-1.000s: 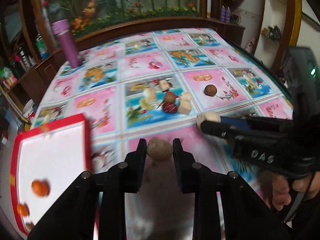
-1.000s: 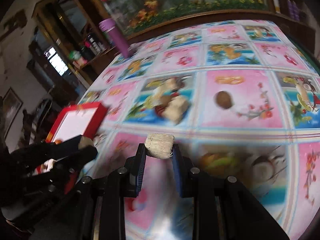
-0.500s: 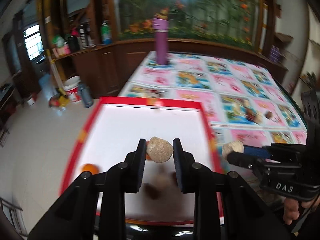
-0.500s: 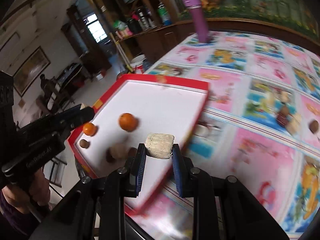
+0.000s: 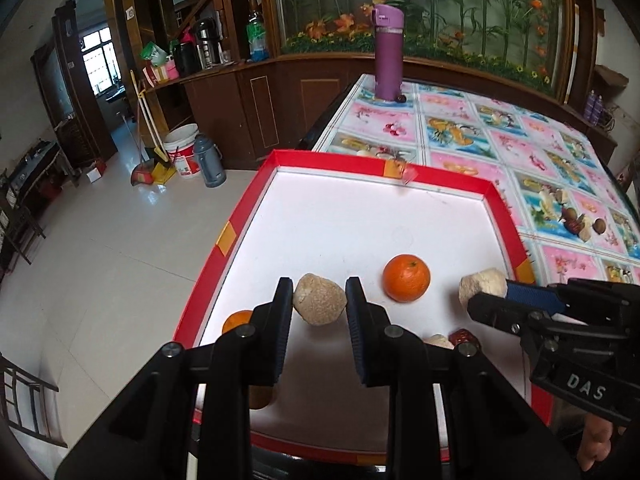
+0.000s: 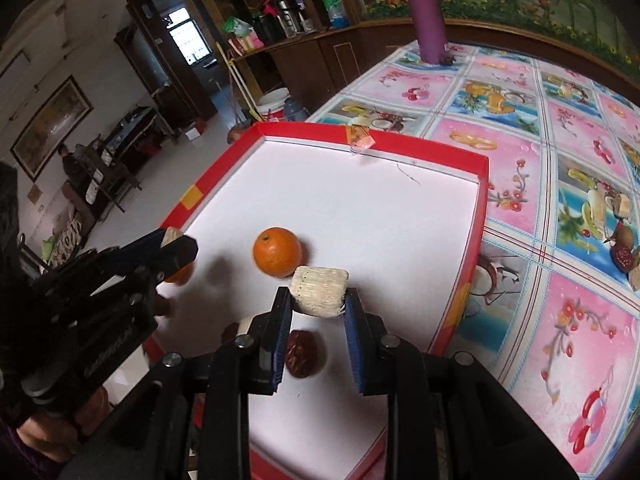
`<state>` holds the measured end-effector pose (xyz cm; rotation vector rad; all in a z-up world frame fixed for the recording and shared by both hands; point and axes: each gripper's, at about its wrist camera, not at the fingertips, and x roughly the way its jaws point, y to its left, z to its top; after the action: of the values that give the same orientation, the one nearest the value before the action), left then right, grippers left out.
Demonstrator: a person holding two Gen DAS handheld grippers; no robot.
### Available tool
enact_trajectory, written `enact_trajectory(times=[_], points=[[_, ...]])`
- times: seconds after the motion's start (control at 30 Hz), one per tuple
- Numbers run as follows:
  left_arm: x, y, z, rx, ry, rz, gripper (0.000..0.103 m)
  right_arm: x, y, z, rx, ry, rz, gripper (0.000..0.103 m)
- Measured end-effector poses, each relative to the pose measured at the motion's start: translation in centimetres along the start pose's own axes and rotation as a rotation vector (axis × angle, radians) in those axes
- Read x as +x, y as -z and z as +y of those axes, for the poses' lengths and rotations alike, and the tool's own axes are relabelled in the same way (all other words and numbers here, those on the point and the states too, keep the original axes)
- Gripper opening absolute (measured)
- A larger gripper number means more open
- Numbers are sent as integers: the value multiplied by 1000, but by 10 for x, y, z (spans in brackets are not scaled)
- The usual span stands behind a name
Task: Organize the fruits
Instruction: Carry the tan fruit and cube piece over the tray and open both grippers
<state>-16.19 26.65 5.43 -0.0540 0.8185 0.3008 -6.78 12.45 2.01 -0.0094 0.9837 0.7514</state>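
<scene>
Fruits are mid-delivery: the left tool (image 5: 319,300) clamps a rough tan lump (image 5: 319,299) and the right tool (image 6: 318,304) a pale ridged chunk (image 6: 319,290) above the red-rimmed tray (image 5: 496,200) at the surface's edge, so releasing beside the orange (image 5: 406,277) likely follows.

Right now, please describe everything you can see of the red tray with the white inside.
The red tray is a shallow, square-looking box, seemingly cardboard, with low red walls, a plain white floor and orange-yellow patches on its rim. It lies flat at the corner of the table on the patterned cloth. On its floor lie a large orange, a smaller orange, a dark red fruit and a pale chunk. Neither hand-held gripper appears to touch it.
</scene>
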Motion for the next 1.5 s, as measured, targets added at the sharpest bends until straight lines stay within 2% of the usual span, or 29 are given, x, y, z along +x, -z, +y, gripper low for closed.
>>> enact_trajectory(times=[0.27,1.0,1.03,1.07,1.1,1.13,1.17,1.2,1.23,1.33,1.5], points=[[7,5,4,7,-26,12,29,13,3,-4,27,6,15,25],[24,12,7,7,-80,68,29,12,6,2,-13,2,-8,27],[24,13,6,9,-82,72,30,11,6,0,-4,-9,-10,27],[23,13,6,11,-83,74,33,9,6,-1,4,-22,-12,31],[22,13,5,11,-83,71,38,7,6,-2,16,-41,-17,34],[21,12,5,11,-87,68,46,5,6,-4,23,-51,-25,40],[19,12,4,13,-93,62,51,2,6,-5,25,-53,-36,42],[18,12,3,16,-101,56,63,-3,6,-7,24,-58,-49,42],[15,11,2,20,-124,44,71,-6,7,-8,25,-65,-58,42],[7,9,0,28,-152,18,72,-21,7,-19,40,-83,-97,42],[-5,3,-15,42,-128,-4,73,-46,9,-52,89,-55,-140,42]])
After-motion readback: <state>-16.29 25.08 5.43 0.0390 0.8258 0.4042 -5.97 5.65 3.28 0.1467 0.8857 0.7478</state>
